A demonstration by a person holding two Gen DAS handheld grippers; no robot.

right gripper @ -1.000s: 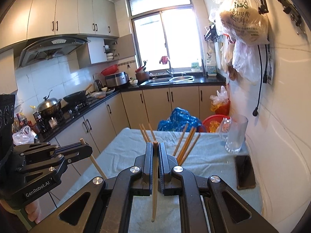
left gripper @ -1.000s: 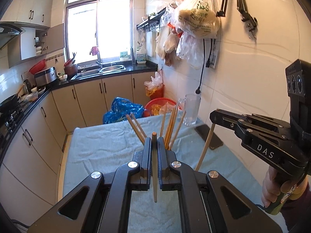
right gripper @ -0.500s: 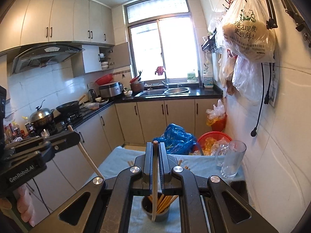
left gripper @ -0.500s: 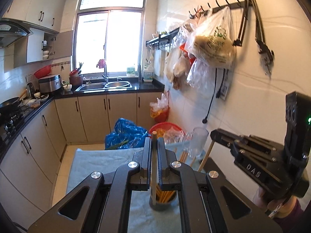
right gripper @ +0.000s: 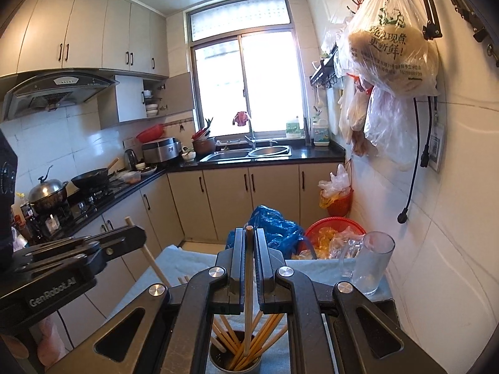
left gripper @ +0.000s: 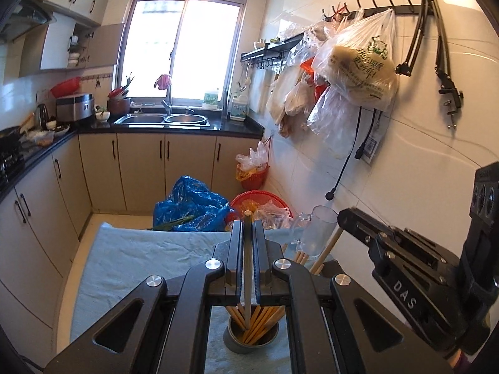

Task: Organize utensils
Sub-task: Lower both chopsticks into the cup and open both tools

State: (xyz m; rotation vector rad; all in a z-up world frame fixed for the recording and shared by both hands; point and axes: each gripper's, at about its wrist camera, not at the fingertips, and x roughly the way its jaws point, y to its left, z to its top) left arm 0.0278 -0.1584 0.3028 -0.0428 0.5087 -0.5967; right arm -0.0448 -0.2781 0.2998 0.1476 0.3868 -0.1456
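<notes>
Now both tongs, left (left gripper: pixel 248 237) and right (right gripper: pixel 249 243), each clench one pale wooden chopstick (left gripper: pixel 247 268).

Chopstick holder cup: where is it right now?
The cup stands on the blue cloth low centre in both wrist views, below the chopstick-holding left gripper and right gripper, nearer than the glass mug.

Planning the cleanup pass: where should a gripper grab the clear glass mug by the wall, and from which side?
Grip the glass mug across its body below the rim, coming from the open table side. It stands upright, its handle is on the left in the right wrist view, and the wall blocks the other side. Both grippers now hold chopsticks.
</notes>
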